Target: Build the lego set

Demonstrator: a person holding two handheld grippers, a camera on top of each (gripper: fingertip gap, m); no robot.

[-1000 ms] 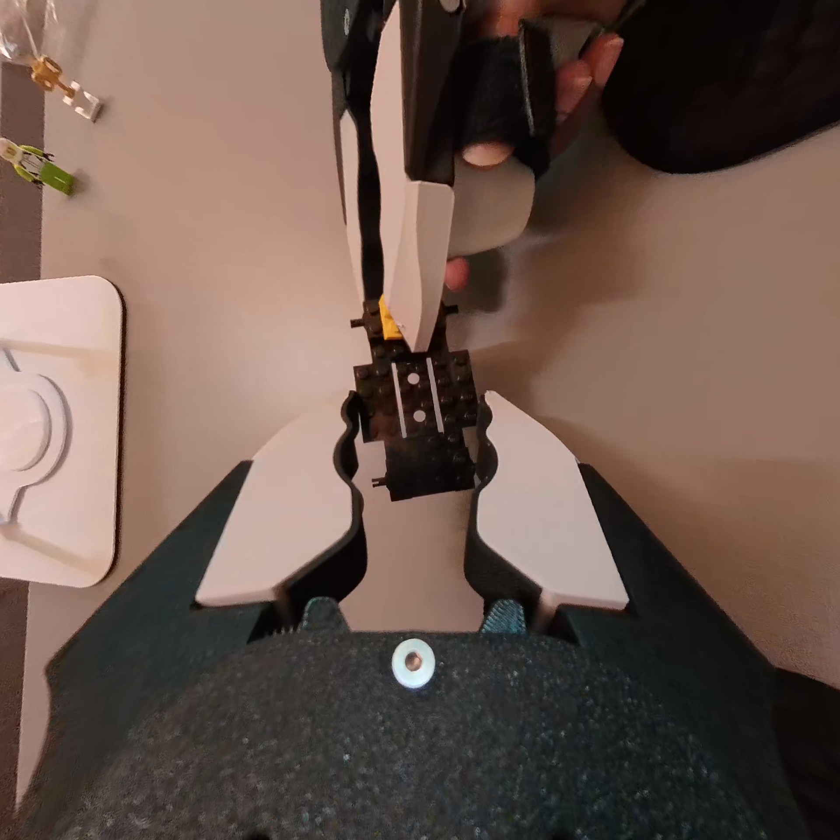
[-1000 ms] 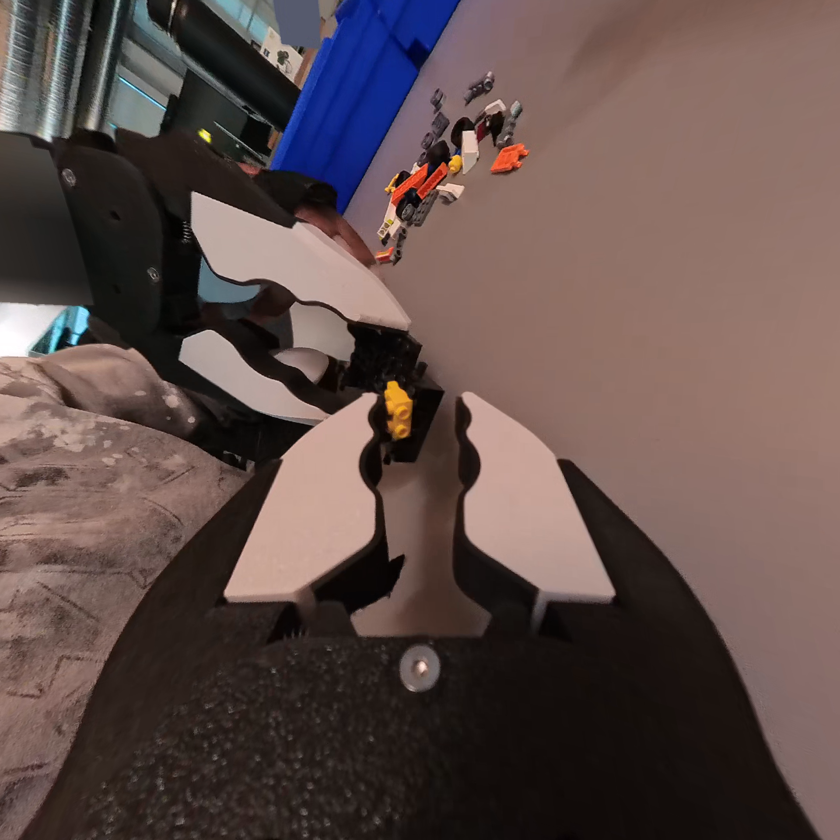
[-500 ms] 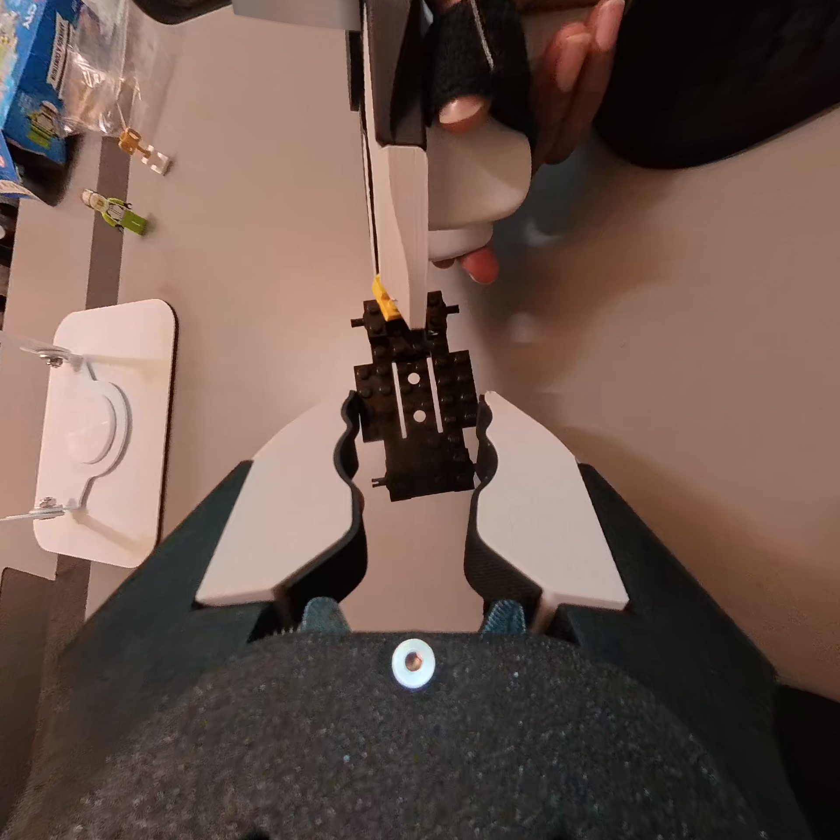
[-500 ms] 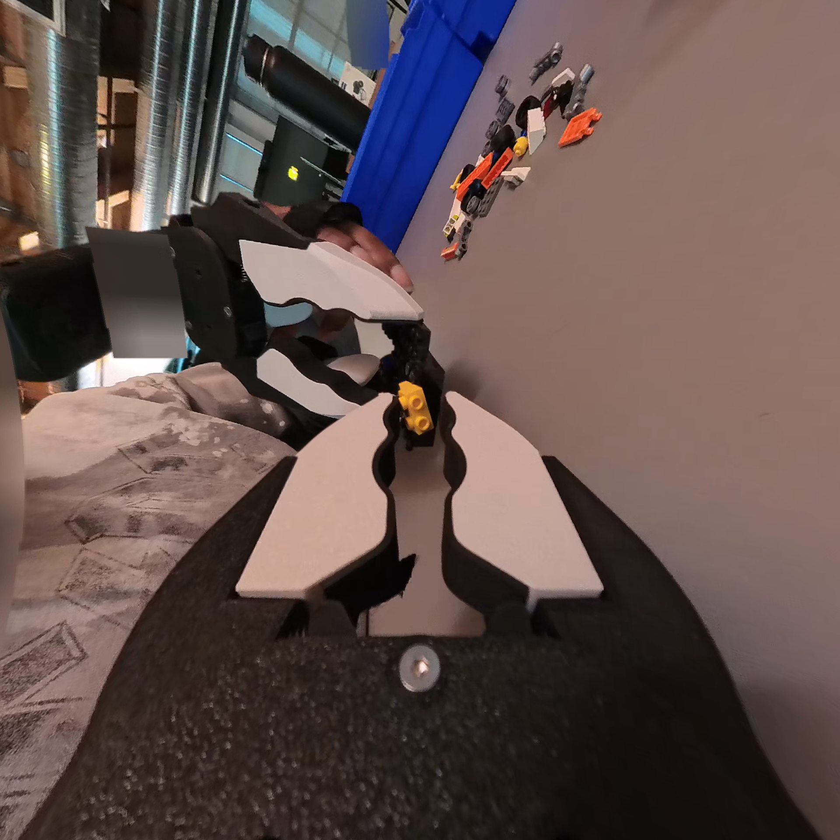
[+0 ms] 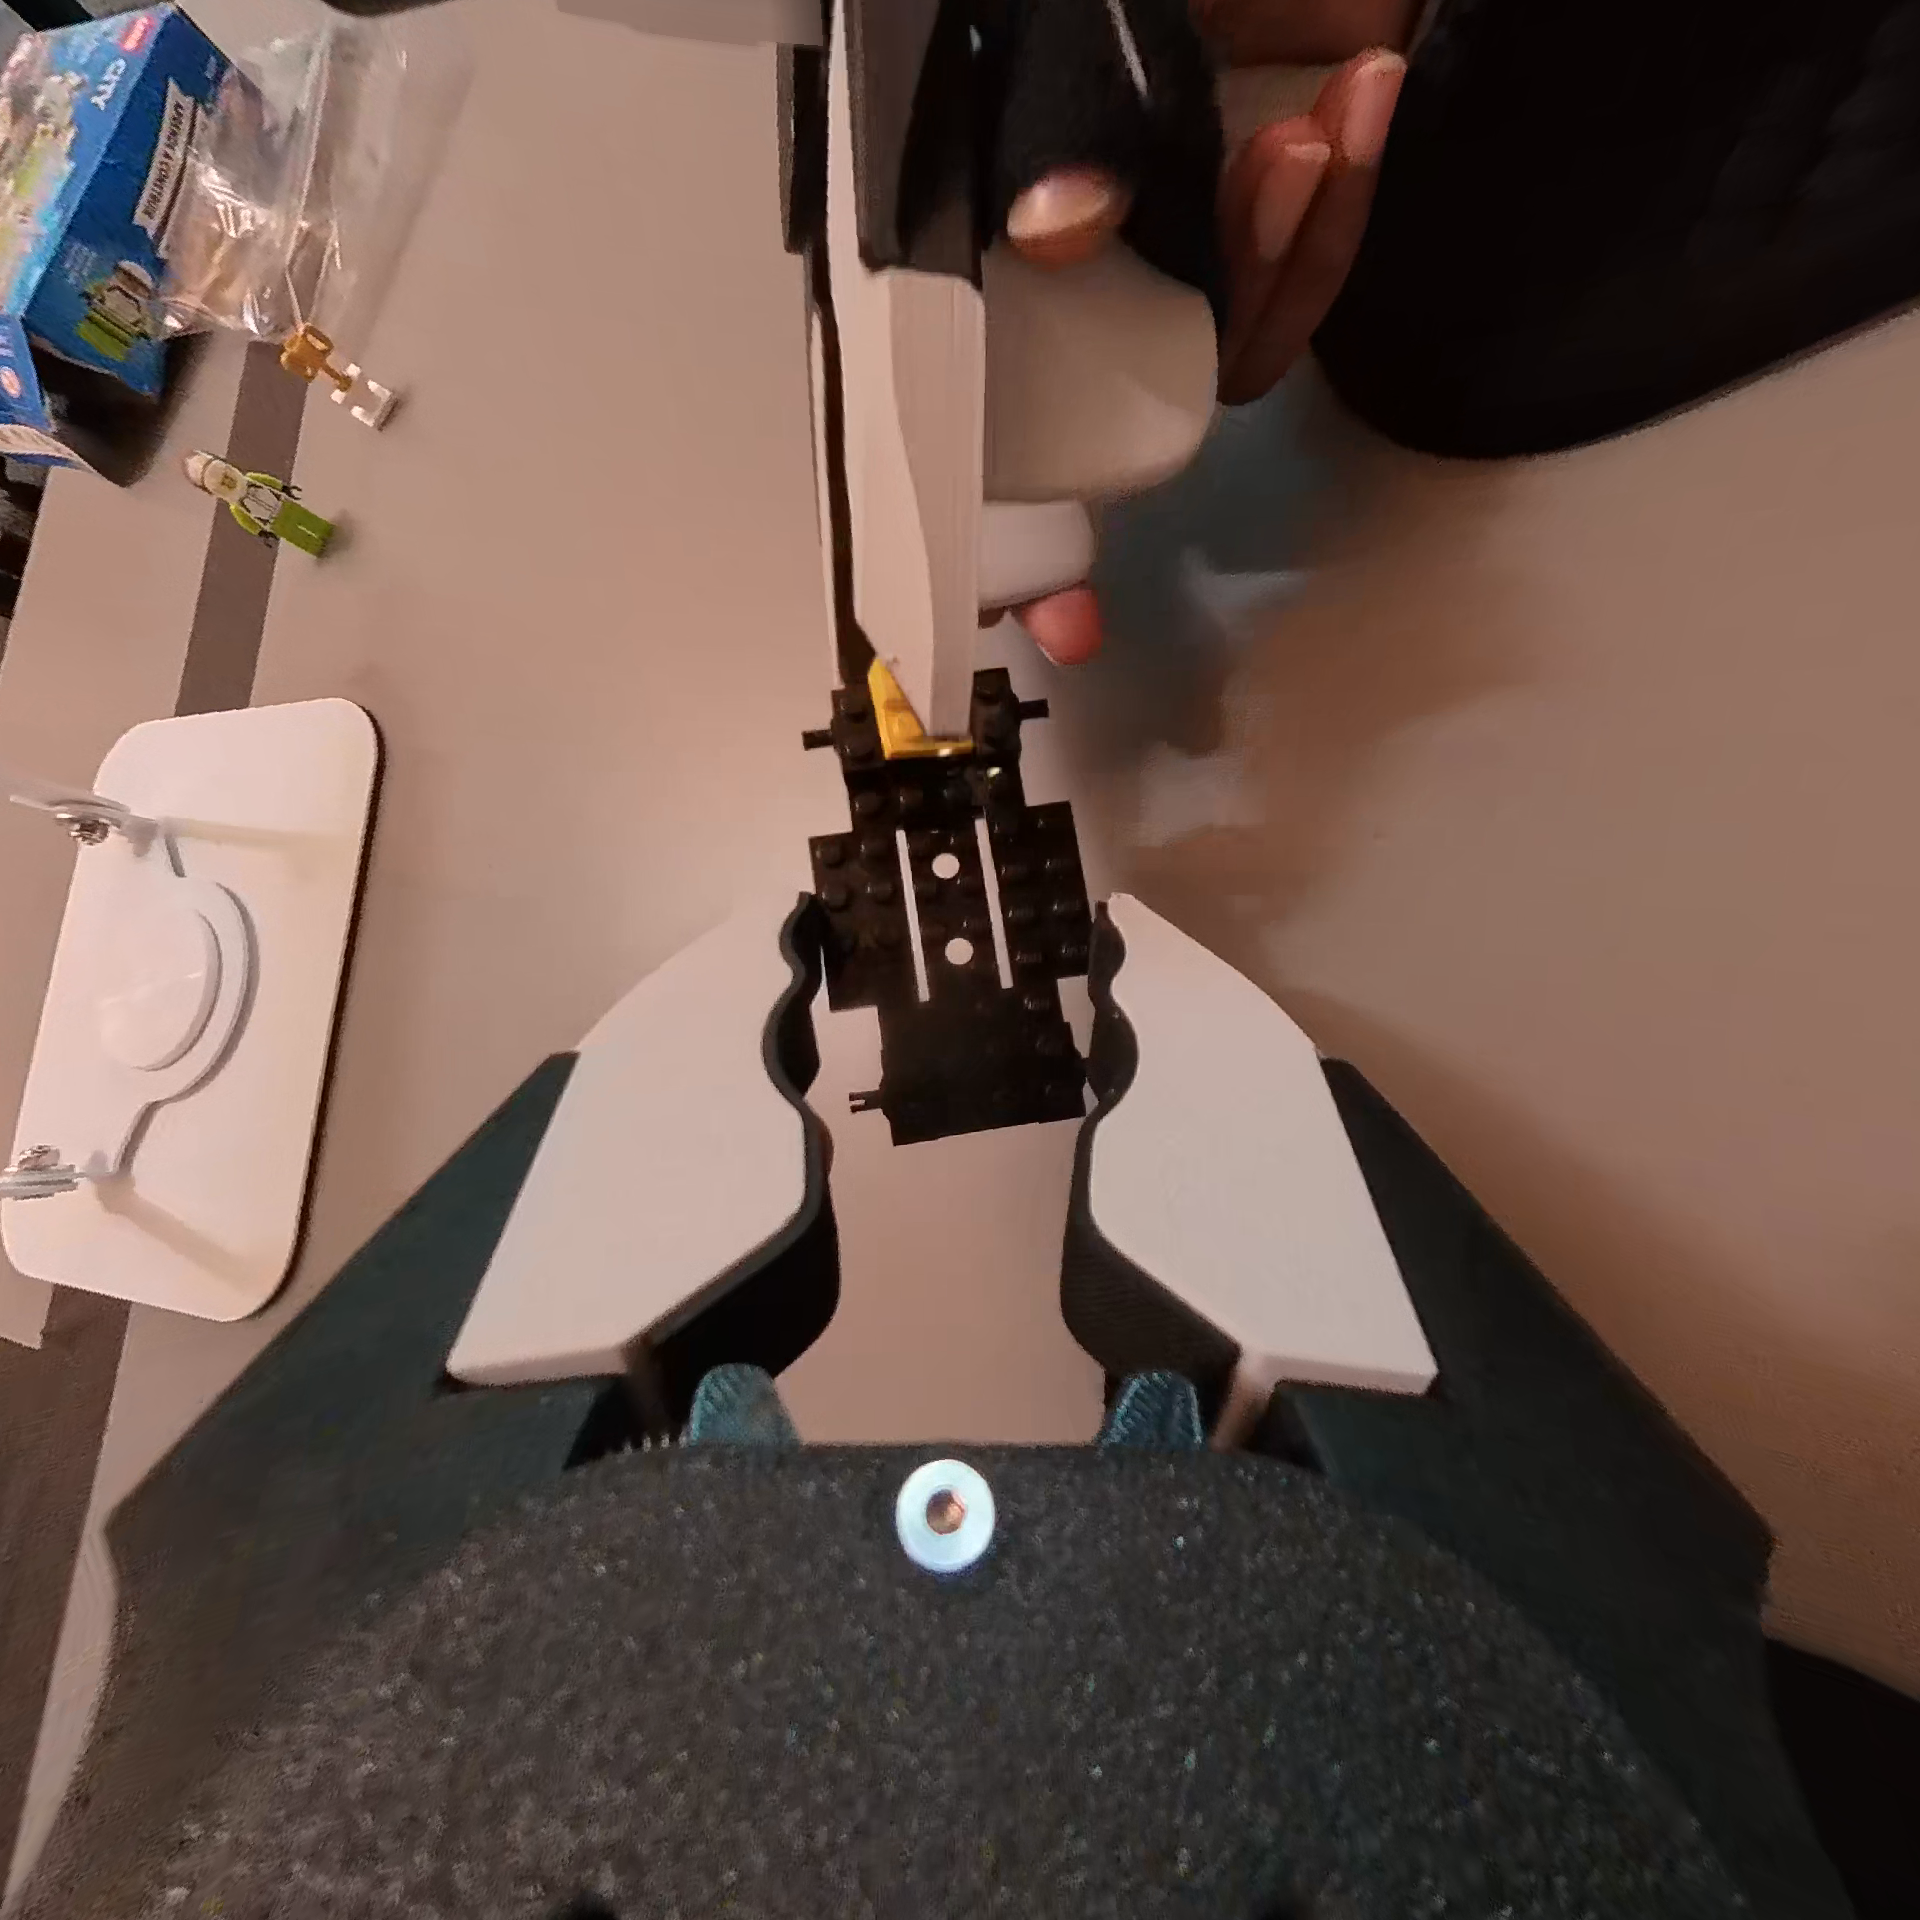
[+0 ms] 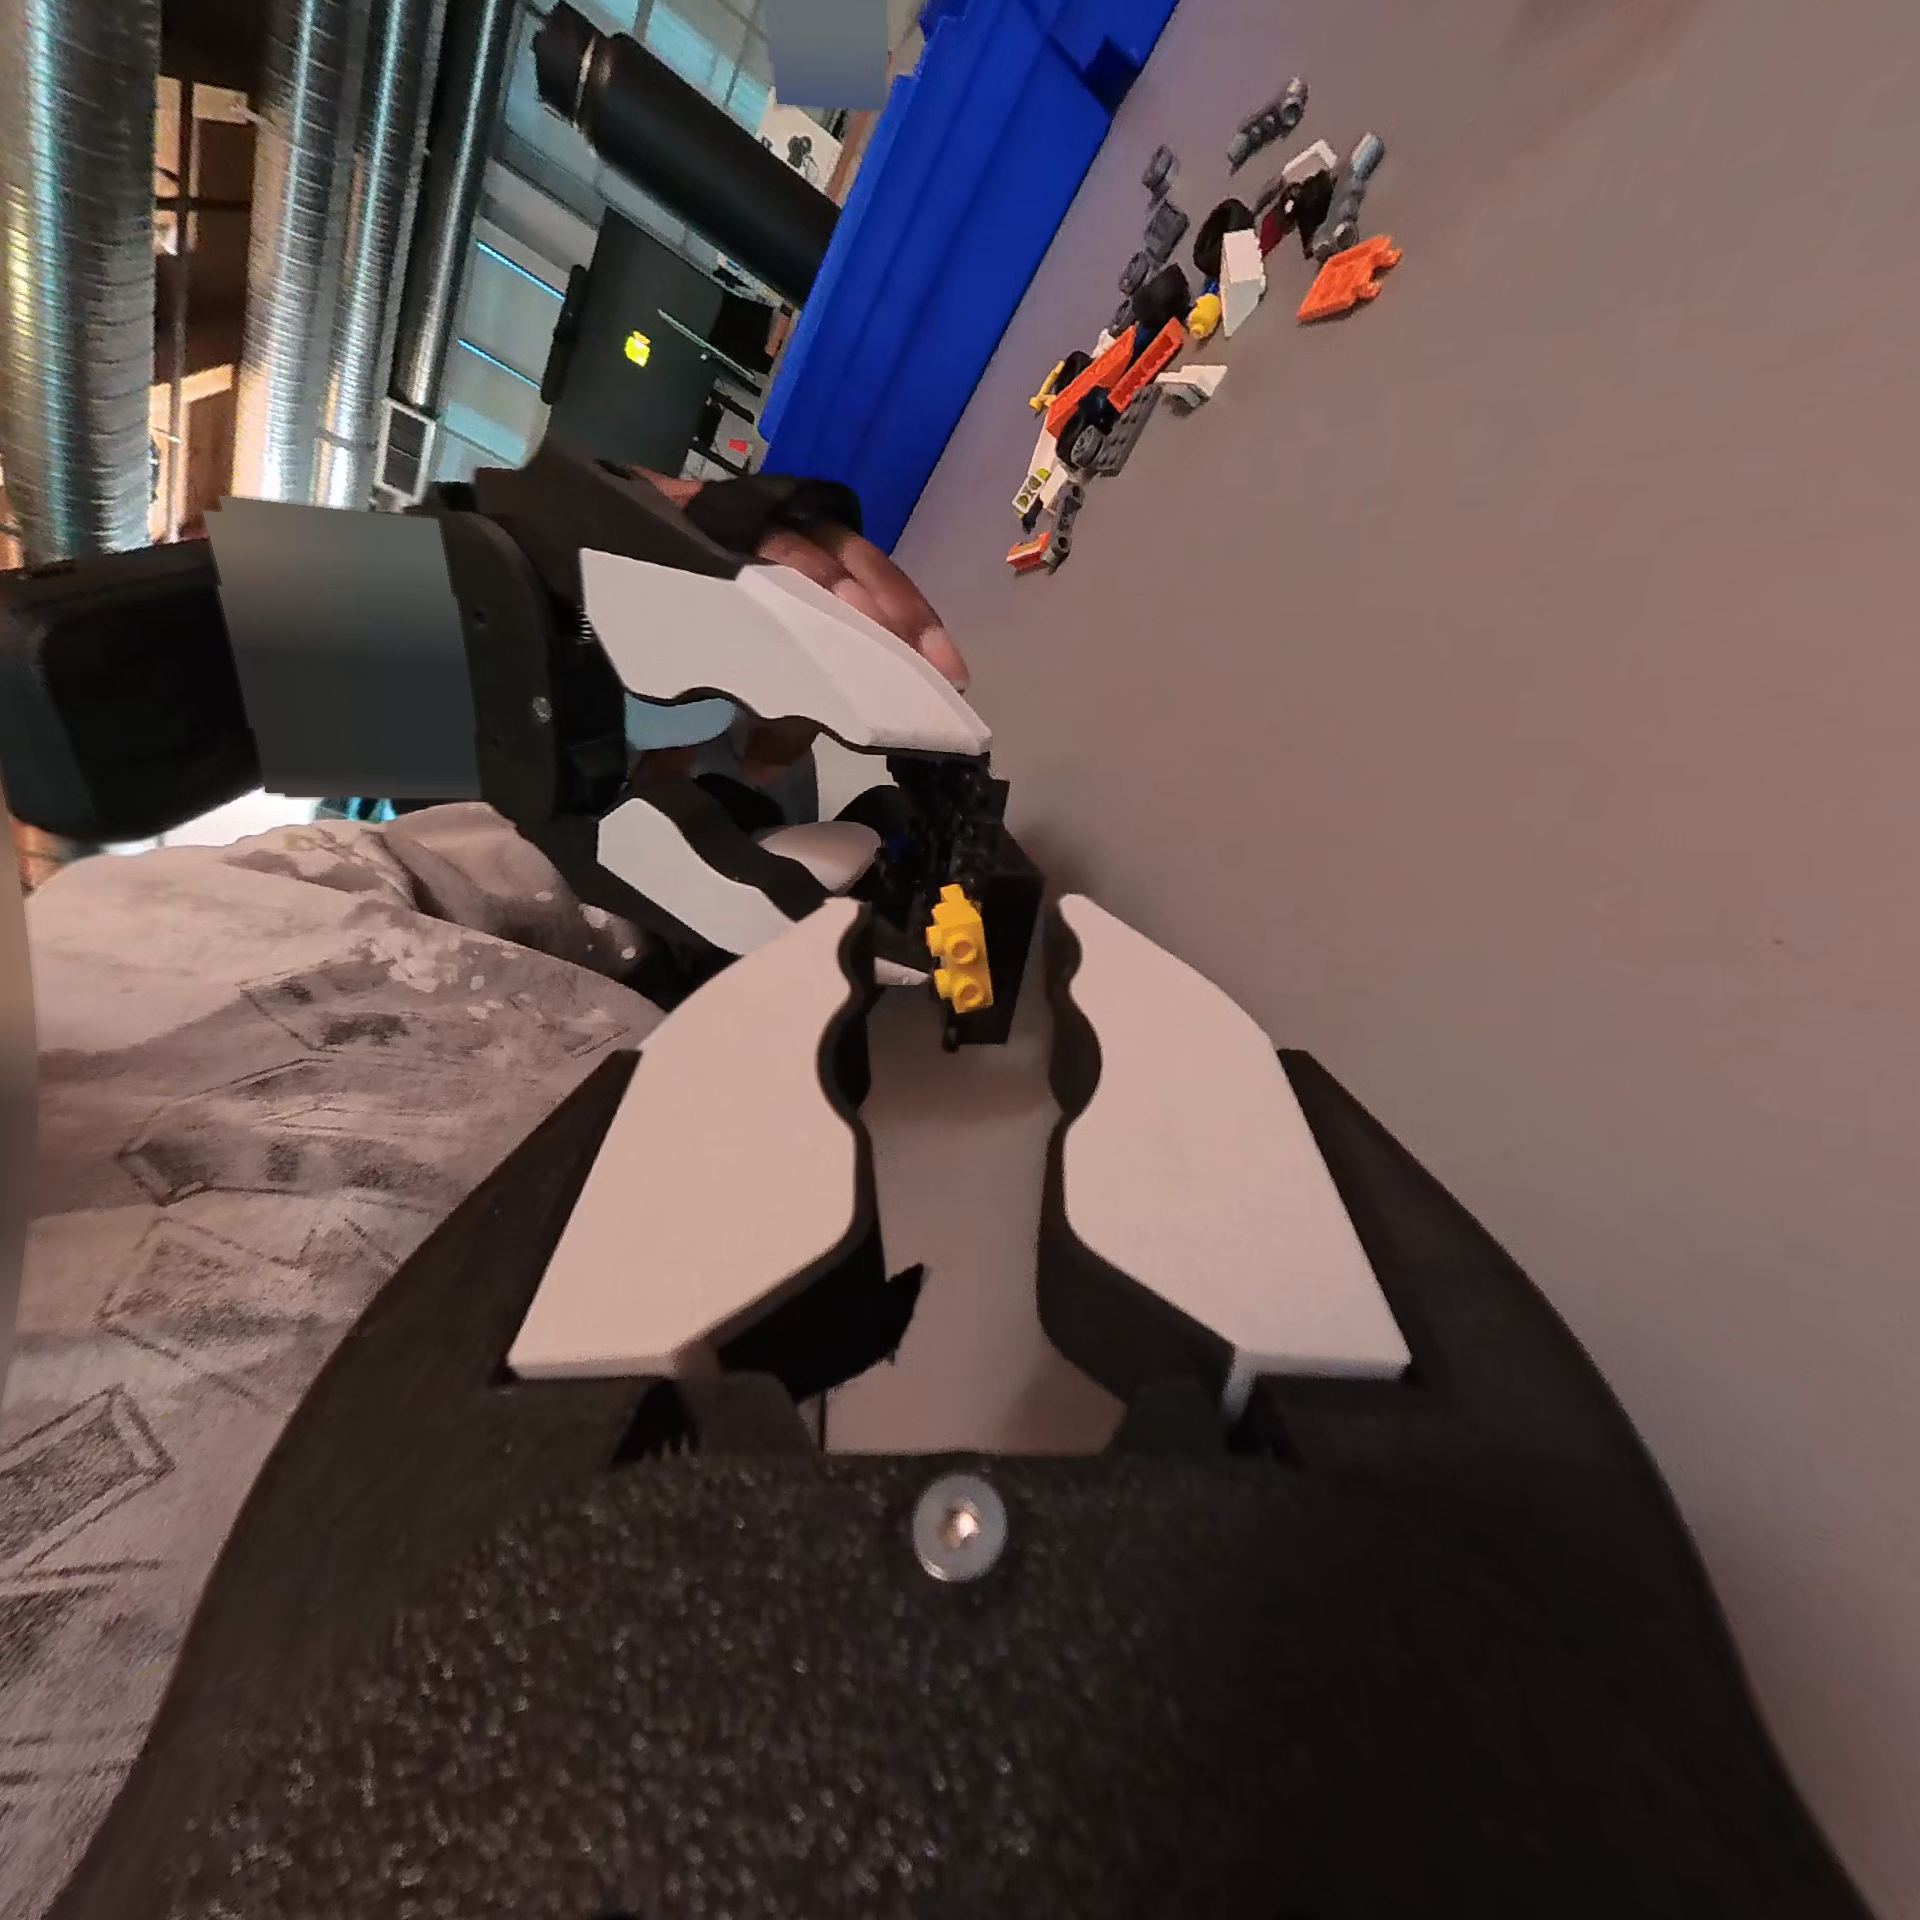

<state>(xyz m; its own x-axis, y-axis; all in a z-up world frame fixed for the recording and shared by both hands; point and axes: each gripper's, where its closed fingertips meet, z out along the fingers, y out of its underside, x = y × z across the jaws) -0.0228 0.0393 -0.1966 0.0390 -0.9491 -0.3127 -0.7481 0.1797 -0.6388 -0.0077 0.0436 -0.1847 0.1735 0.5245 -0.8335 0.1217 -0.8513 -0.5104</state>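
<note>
My left gripper is shut on the sides of a black Lego chassis and holds it above the table, studs towards the camera. A small yellow brick sits on the chassis's far end. My right gripper comes in from the far side, edge-on, with its tips at the yellow brick. In the right wrist view the right gripper is partly open and straddles the yellow brick and the chassis end. The left gripper shows behind, clamped on the chassis.
A white plate with a round mount lies at the left. A green minifigure, a gold-and-white piece, a blue box and a plastic bag lie far left. A pile of loose bricks lies beside blue bins. The tips of both grippers are at nearly the same place. Left tips and right tips are each some 35 centimeters from the green minifigure.
The right gripper's jaws closed in around the yellow brick half a second ago and have now opened wider. The left gripper keeps its hold on the chassis.
</note>
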